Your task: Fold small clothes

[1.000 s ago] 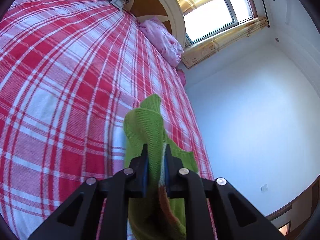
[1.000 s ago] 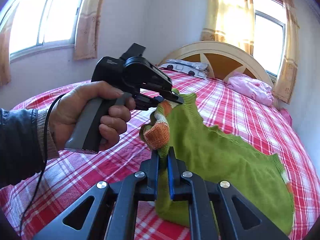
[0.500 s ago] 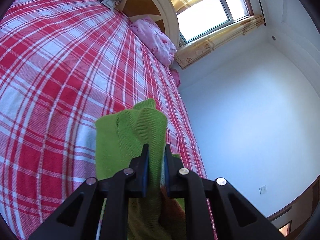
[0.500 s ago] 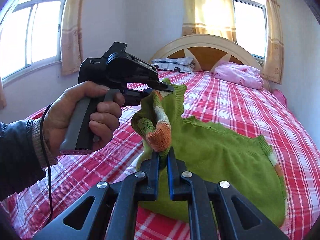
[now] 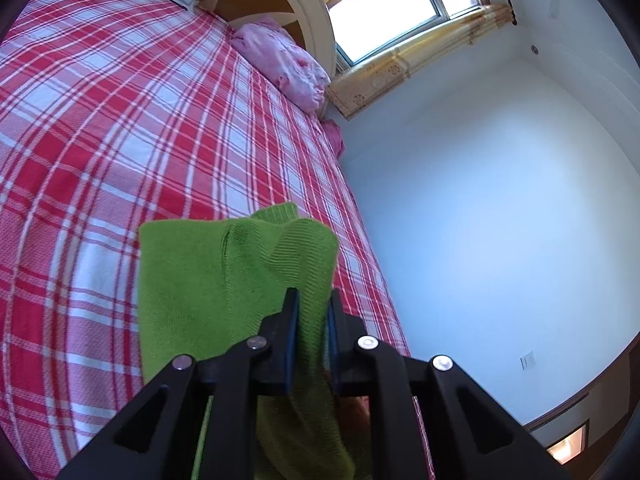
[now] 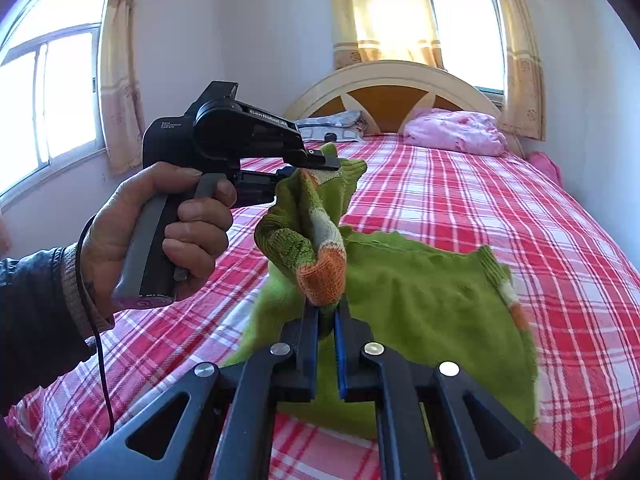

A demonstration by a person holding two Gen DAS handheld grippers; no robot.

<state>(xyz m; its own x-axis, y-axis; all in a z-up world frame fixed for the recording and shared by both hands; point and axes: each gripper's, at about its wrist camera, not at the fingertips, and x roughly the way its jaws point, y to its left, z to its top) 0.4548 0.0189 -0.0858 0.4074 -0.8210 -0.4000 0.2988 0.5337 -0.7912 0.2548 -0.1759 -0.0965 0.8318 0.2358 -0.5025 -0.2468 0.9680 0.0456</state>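
A small green knit sweater [image 6: 420, 304] with orange and white cuffs lies partly on the red plaid bed [image 6: 500, 208]. My right gripper [image 6: 327, 312] is shut on its orange cuff, held above the bed. My left gripper [image 5: 311, 300] is shut on a green edge of the same sweater [image 5: 208, 276]; it also shows in the right wrist view [image 6: 296, 168], held in a hand at the left, pinching the sweater's upper edge. The raised part hangs between both grippers while the body rests on the bed.
A cream and orange headboard [image 6: 392, 84] stands at the far end, with a pink pillow [image 6: 456, 132] and a grey patterned pillow [image 6: 332, 126]. Curtained windows sit behind and at the left. A white wall [image 5: 500, 220] runs along the bed's right side.
Both grippers have carried the held sweater part across over its body. More flat green fabric now shows in the left wrist view. Both grips stay shut.
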